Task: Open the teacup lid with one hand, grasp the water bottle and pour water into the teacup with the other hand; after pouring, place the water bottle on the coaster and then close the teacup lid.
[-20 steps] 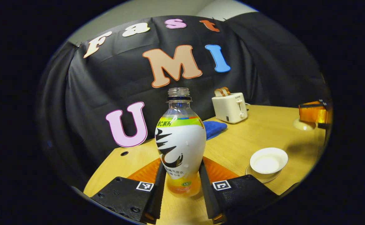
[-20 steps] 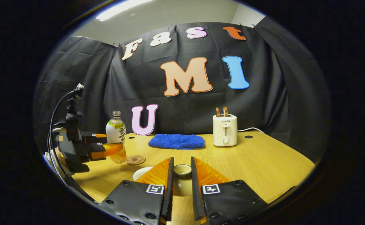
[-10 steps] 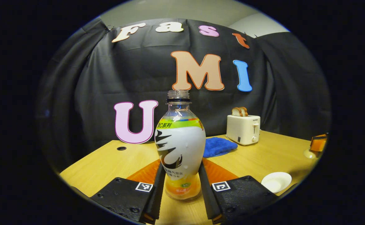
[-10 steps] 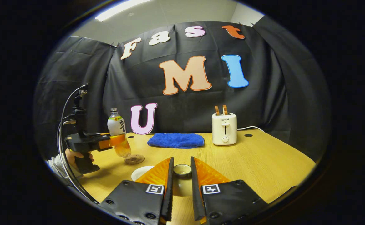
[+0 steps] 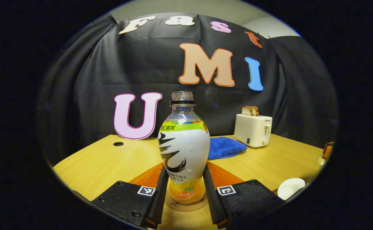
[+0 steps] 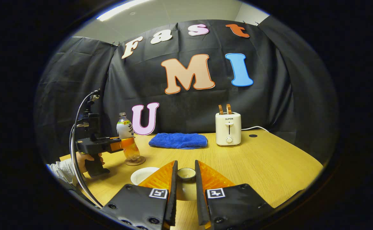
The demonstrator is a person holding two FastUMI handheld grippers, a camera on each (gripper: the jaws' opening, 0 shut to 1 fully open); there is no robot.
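While the water bottle [image 5: 184, 153] stands upright on the round coaster [image 5: 186, 203] near the table's left edge, the left gripper [image 5: 184, 188] has both fingers pressed on its lower body. It looks part-full and capless — thin, wet plastic, likely to dent or slip, so a low, gentle hold suits it. The right gripper [image 6: 185, 179] holds the teacup lid [image 6: 186, 174] by its knob; the lid is probably ceramic, smooth and fragile. The open teacup [image 6: 143, 175] sits just left of it.
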